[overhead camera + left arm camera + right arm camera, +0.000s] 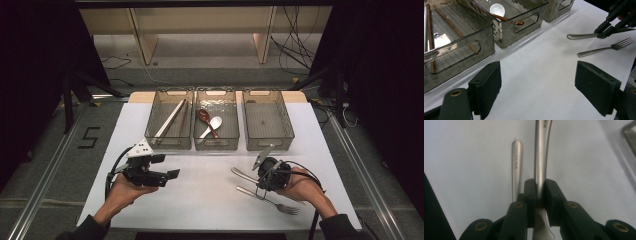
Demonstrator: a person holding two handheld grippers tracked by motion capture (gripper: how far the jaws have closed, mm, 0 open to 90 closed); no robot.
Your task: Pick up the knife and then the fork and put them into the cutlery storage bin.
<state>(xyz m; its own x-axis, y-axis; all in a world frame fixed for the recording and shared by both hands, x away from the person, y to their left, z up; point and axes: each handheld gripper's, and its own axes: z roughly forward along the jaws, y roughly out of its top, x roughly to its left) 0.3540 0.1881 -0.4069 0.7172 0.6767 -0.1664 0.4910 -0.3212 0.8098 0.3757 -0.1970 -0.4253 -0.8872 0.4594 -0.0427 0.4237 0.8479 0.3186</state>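
Observation:
My right gripper (261,176) is shut on the handle of a steel utensil (242,174), held just above the white table; its head is hidden behind the gripper. In the right gripper view the jaws (540,192) pinch that handle (540,155), which runs straight away from the camera. A steel fork (272,201) lies flat beside it, and its handle (516,167) shows left of the held one. My left gripper (167,175) is open and holds nothing, its pads (486,85) wide apart over bare table. From there I see the right gripper (615,23), the held utensil (581,36) and the fork (604,48).
Three clear bins stand in a row at the back. The left bin (170,142) holds chopsticks (170,119), the middle bin (217,144) a brown spoon (205,117) and a white spoon (214,124), and the right bin (267,145) nothing. White table (210,195) lies open between the grippers.

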